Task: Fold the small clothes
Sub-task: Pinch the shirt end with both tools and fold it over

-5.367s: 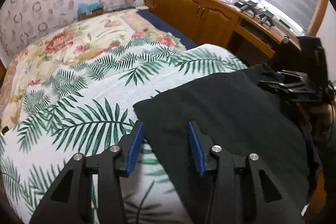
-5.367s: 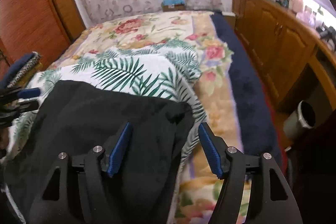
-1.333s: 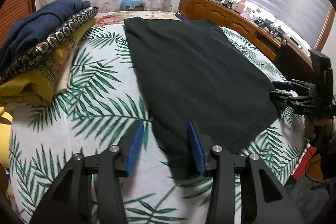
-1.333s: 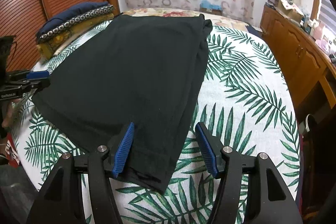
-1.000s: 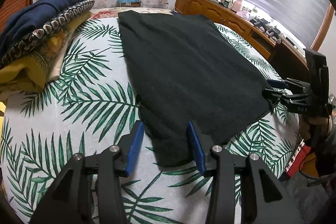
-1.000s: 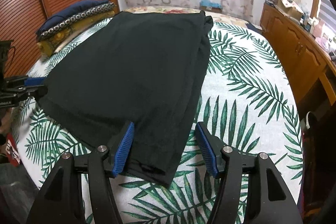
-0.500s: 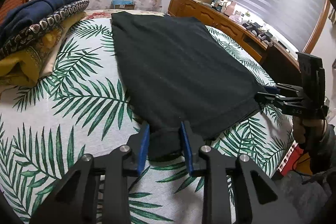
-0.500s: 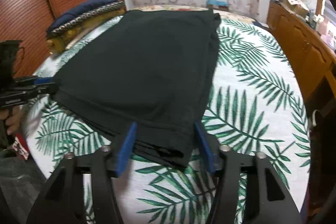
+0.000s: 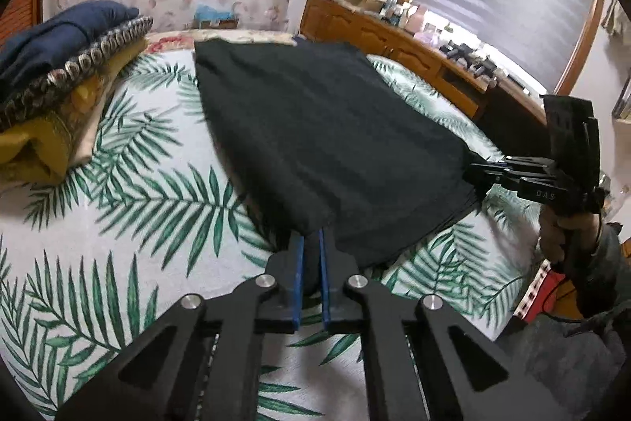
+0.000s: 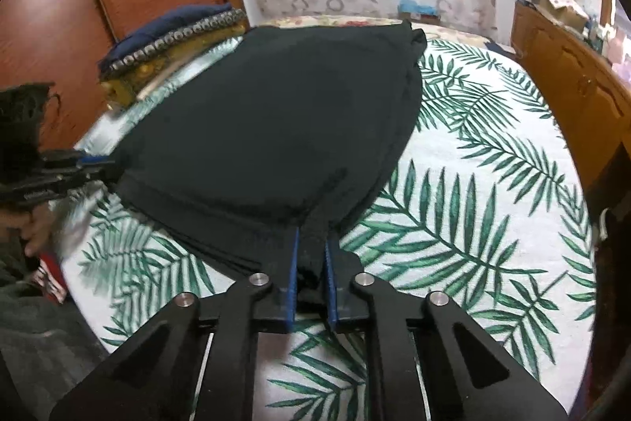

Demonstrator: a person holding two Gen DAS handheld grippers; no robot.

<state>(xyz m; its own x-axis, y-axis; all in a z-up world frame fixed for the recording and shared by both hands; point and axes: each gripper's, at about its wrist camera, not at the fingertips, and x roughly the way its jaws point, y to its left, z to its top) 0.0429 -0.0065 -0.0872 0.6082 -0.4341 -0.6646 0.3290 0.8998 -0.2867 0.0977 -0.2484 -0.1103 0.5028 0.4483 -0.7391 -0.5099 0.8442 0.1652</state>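
Risked losing a near corner of the black garment [image 9: 327, 129] mid-fold if either thin pinch slipped, or dragging the palm-leaf bedspread [image 9: 130, 192] along if a layer of it got caught, and judged likely to fold crooked if one side rose faster than the other. Left hand-held gripper [image 9: 310, 247] clenched on the near left corner, low over the bed and pointing toward the far end; right hand-held gripper [image 10: 310, 243] clamped likewise on the near right corner, roughly level with it. Garment otherwise spread flat along the bed, near a stack of folded clothes [image 9: 59, 81].
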